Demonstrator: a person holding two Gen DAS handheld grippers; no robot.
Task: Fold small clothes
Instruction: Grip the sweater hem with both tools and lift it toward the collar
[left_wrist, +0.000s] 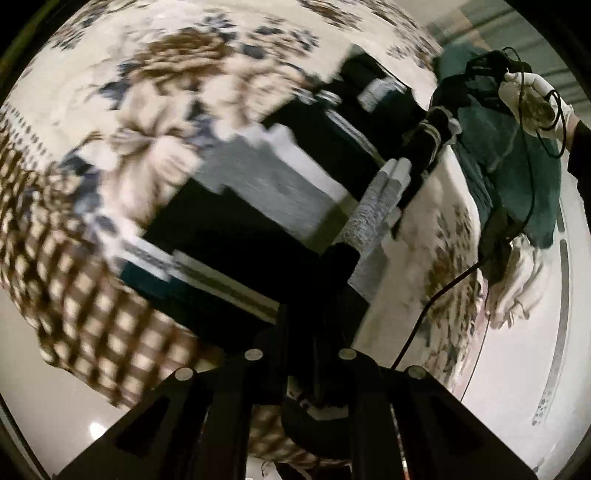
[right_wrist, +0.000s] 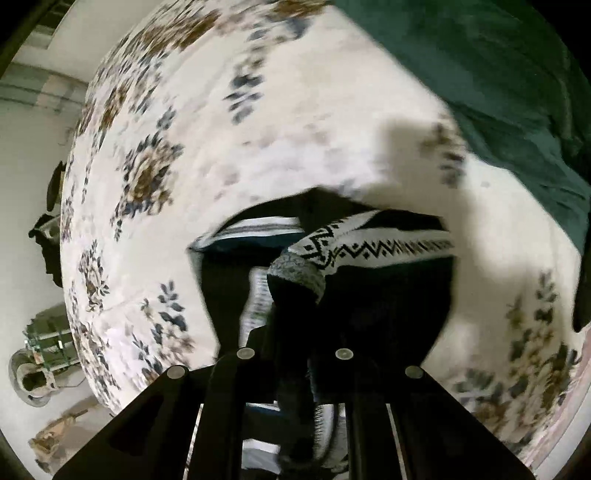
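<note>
A black knitted garment (left_wrist: 229, 236) with white and grey patterned bands is held up above a floral bedspread (left_wrist: 155, 122). My left gripper (left_wrist: 317, 398) is shut on its edge, with fabric bunched between the fingers. In the right wrist view the same garment (right_wrist: 369, 295) hangs in front, showing a zigzag band (right_wrist: 369, 247) and a grey ribbed cuff (right_wrist: 295, 273). My right gripper (right_wrist: 314, 402) is shut on the garment. The right gripper also shows in the left wrist view (left_wrist: 428, 147), held by a white-gloved hand (left_wrist: 535, 107).
A dark green blanket (left_wrist: 517, 158) (right_wrist: 498, 74) lies on the bed. A brown checked cloth (left_wrist: 85, 295) lies at the bed's left. A white cloth (left_wrist: 517, 288) hangs by the cable. Floor clutter (right_wrist: 40, 362) sits left of the bed.
</note>
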